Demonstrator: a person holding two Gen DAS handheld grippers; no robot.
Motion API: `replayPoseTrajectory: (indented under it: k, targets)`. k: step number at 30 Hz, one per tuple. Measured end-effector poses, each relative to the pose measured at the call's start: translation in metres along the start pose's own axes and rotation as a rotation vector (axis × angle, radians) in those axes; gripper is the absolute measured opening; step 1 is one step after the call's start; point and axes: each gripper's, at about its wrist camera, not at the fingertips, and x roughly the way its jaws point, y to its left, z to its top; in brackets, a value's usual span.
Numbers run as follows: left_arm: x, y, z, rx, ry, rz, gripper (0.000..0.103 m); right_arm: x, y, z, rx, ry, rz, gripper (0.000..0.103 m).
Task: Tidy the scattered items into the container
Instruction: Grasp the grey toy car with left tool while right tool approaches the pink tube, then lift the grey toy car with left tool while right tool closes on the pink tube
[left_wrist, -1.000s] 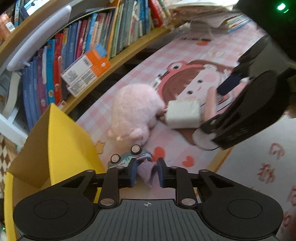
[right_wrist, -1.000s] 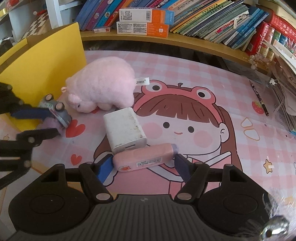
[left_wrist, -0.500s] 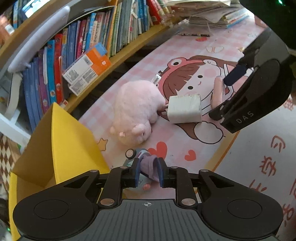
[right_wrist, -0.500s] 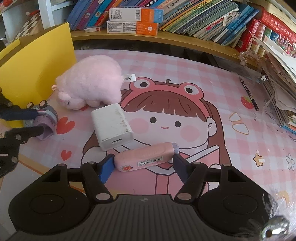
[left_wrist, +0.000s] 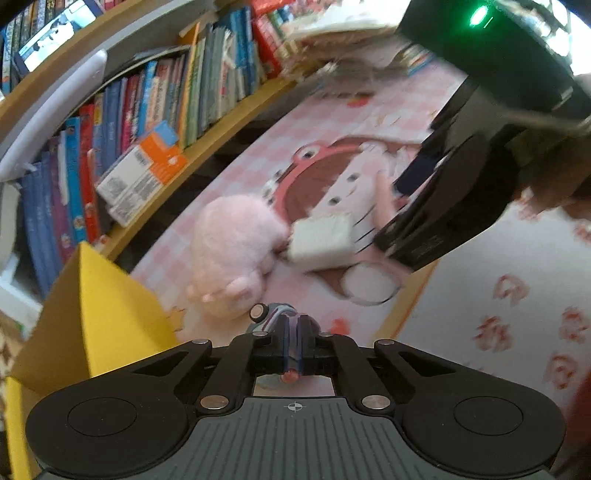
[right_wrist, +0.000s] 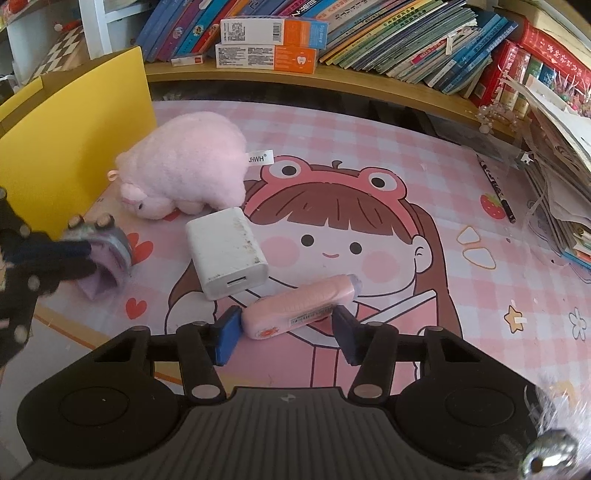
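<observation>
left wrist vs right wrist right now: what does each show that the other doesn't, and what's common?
Only the left wrist view: the left gripper from behind, fingers shut on the purple toy car, and the white patterned floor beyond the mat.

Only the right wrist view: the right gripper, open, fingers on either side of the pink tube; the JHWH tag on the pig; a black pen; a paper stack.

Both: the pink plush pig, white charger, yellow box, orange-and-white boxes on the bookshelf, the cartoon mat.
</observation>
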Motion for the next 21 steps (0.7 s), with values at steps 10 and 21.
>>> replayPoseTrajectory:
  k: [10,21]
  targets:
    - [-0.009,-0.014,0.003,0.044,-0.034,-0.039,0.014,-0.005,-0.004,-0.005,0.021,0.002,-0.021,0.051]
    - [0.0,-0.008,0.0,0.07,0.014,0.001,0.074,-0.003,-0.002,-0.002,0.023,0.001,0.003,0.057]
